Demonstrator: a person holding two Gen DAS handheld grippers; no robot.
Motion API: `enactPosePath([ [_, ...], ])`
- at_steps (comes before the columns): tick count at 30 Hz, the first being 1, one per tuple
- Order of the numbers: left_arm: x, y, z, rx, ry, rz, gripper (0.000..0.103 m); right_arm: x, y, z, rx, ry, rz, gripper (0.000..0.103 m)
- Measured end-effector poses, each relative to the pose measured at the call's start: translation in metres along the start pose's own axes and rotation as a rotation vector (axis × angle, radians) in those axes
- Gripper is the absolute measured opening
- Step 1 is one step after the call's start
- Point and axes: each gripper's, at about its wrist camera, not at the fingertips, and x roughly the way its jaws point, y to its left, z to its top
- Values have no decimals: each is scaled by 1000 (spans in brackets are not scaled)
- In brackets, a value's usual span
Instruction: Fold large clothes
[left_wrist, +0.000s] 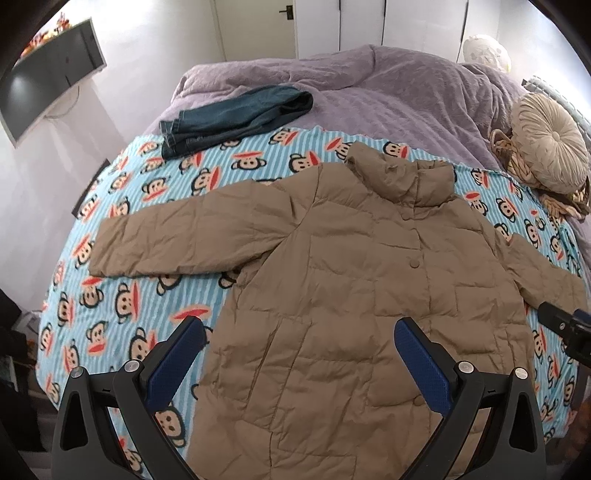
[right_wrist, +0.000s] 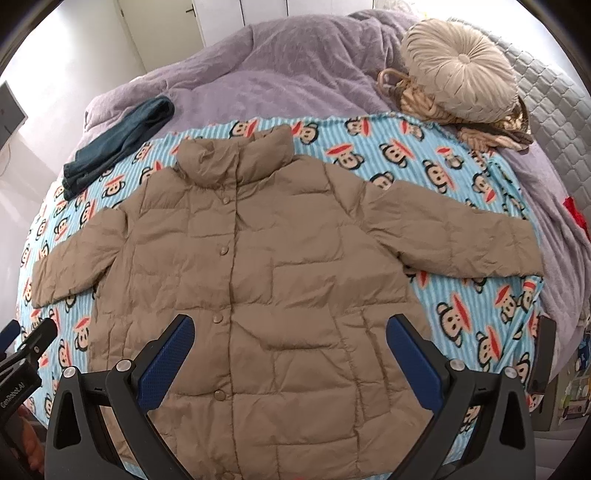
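A tan quilted puffer jacket (left_wrist: 343, 280) (right_wrist: 258, 266) lies flat and buttoned on a blue monkey-print blanket (left_wrist: 122, 295) (right_wrist: 461, 306), collar toward the far side, both sleeves spread outward. My left gripper (left_wrist: 299, 332) hovers open above the jacket's lower left part, with nothing between its blue pads. My right gripper (right_wrist: 290, 328) hovers open over the jacket's lower middle, also holding nothing. The tip of the right gripper shows at the right edge of the left wrist view, and the left gripper's body shows at the lower left of the right wrist view.
Folded dark blue jeans (left_wrist: 236, 118) (right_wrist: 118, 142) lie at the blanket's far left. A purple bedspread (left_wrist: 369, 96) (right_wrist: 258, 74) covers the bed behind. A round beige cushion (left_wrist: 550, 147) (right_wrist: 458, 70) rests on a scarf at far right. A monitor (left_wrist: 48, 74) hangs left.
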Motion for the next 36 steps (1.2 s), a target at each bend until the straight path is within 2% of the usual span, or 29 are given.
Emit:
enactPosePath([
  [6, 30, 34, 2, -81, 38, -26, 103, 28, 21, 3, 17, 103, 91, 103],
  [10, 63, 78, 2, -198, 68, -99, 103, 46, 44, 1, -16, 132, 151, 103],
  [13, 89, 123, 0, -322, 57, -150, 103, 64, 59, -1, 0, 171, 225, 103],
  [18, 129, 186, 0, -467, 15, -162, 103, 96, 95, -4, -40, 202, 317, 103],
  [24, 190, 251, 4, -612, -19, -240, 103, 133, 144, -5, -127, 305, 288, 103],
  [31, 239, 304, 7, -812, -79, -323, 103, 154, 175, -1, -155, 307, 318, 103],
  [36, 248, 311, 30, -824, -132, -297, 103, 165, 187, 8, -158, 295, 336, 103],
])
